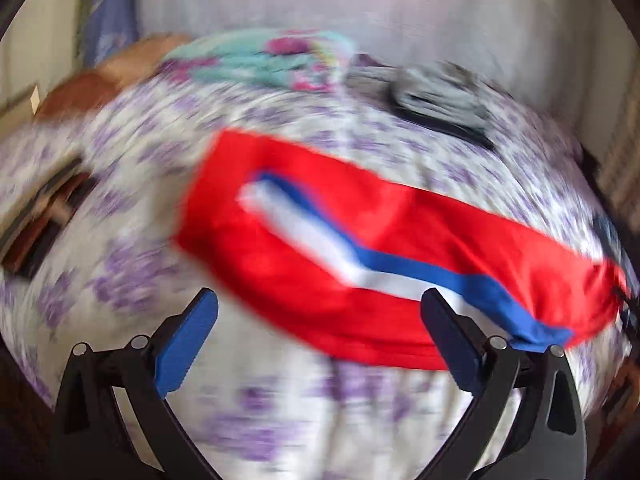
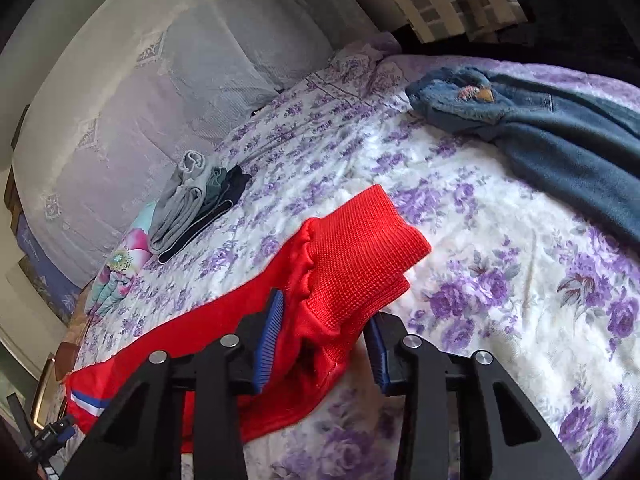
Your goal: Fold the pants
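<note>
Red pants (image 1: 360, 240) with a blue and white side stripe lie stretched across the purple-flowered bedspread (image 1: 120, 272); the left wrist view is blurred. My left gripper (image 1: 318, 294) hangs open over the near edge of the pants, with nothing pinched between its blue pads. In the right wrist view the red knit cuff (image 2: 360, 248) of the pants points away from me. The gathered fabric just behind the cuff fills the gap between the pads of my right gripper (image 2: 326, 344), which is shut on it. The rest of the leg trails off to the lower left.
A stack of folded grey and dark clothes (image 2: 196, 200) lies near the pale quilted headboard (image 2: 140, 100), with a teal flowered garment (image 2: 120, 268) beside it. A blue fleece garment (image 2: 560, 140) sprawls at the right. Flowered bedspread (image 2: 500, 280) shows to the right of the cuff.
</note>
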{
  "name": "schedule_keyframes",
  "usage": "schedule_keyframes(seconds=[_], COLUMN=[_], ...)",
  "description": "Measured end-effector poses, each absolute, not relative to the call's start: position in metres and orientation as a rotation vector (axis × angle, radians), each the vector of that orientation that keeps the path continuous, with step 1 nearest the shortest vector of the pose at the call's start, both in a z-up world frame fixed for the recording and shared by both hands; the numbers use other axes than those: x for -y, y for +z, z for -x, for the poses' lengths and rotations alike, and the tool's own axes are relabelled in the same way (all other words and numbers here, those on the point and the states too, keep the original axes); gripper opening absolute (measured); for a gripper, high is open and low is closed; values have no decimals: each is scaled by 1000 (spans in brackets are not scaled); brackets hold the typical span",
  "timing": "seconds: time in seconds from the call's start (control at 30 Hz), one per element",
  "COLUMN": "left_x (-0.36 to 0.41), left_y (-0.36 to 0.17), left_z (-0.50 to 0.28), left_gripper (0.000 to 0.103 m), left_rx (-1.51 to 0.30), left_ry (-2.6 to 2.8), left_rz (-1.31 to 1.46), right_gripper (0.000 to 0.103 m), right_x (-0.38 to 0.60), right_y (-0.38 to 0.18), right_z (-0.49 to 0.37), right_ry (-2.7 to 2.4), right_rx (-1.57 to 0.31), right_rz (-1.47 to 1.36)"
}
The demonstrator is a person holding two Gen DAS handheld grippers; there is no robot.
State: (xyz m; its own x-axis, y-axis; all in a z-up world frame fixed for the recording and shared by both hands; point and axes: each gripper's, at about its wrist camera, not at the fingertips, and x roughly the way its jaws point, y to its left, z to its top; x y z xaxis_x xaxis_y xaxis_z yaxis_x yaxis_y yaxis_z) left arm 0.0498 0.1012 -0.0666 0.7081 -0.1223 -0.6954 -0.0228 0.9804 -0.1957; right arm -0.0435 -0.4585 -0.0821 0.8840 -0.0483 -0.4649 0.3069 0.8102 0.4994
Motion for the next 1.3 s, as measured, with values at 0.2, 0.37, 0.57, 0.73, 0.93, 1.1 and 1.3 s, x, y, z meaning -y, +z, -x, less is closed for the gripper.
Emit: schedule_keyframes(seconds=[0.2,0.37,0.57,0.73,0.93,1.1,1.3], left_x=[-138,-107,-130,-128,-129,-133,-149], left_y=[-100,-101,-102,-102,-101,-97,-86], left_z=[-48,-43,-49,-46,-48,-50,-63], left_gripper=[99,99,99,99,99,99,99], left_rx=[-729,-653,-698,-699,-717,-756,-831], left_ry=[9,130,47,45,44,28,-38], left_rz=[185,15,127,128,136,167,280], right_gripper=[30,29,29,64,73,79,84], right_x=[379,271,135,147,189,178,204], right_y=[-22,-2,-70,-52,-10,-70,-39], right_z=[31,7,-31,-13,-6,-57,-30], right_ry=[-96,67,196,325,282,66,66], right_rx=[-389,-395,-638,-628,-533,-765,-558], right_rz=[-333,-91,400,302,41,239,69])
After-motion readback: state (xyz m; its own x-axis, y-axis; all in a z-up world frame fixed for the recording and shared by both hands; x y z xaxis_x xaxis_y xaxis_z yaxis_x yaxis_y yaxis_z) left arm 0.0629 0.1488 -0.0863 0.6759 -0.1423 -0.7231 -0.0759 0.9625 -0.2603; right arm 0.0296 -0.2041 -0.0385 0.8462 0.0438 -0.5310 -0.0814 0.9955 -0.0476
